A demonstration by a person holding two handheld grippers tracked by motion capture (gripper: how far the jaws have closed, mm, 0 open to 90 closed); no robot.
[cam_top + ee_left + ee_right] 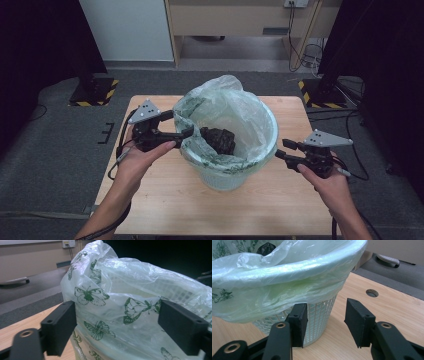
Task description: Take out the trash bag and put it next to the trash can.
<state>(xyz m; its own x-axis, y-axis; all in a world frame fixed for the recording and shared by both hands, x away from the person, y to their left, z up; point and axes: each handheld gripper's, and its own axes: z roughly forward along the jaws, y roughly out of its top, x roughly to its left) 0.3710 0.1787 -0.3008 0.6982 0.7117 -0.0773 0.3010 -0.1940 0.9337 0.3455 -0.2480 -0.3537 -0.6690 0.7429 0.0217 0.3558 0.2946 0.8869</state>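
Note:
A white mesh basket (pixel 225 177) stands mid-table, lined with a pale green plastic bag (pixel 235 107) printed with butterflies. A dark crumpled lump (pixel 218 139) lies inside the bag. My left gripper (pixel 179 124) is at the bag's left rim. In the left gripper view its jaws (pixel 117 325) stand wide apart with the bag's loose side (pixel 120 277) bulging between them, and the pads do not press it. My right gripper (pixel 281 149) is open just right of the basket. Its own view shows it (pixel 325 320) level with the mesh wall (pixel 319 315) under the bag's overhang (pixel 287 272), with nothing between the fingers.
The wooden table (pixel 165 200) has a round hole (pixel 372 292) near its right side. Two black stands with striped bases (pixel 92 92) (pixel 320 90) stand on the grey floor behind the table. Cables (pixel 305 55) hang by a wooden cabinet at the back.

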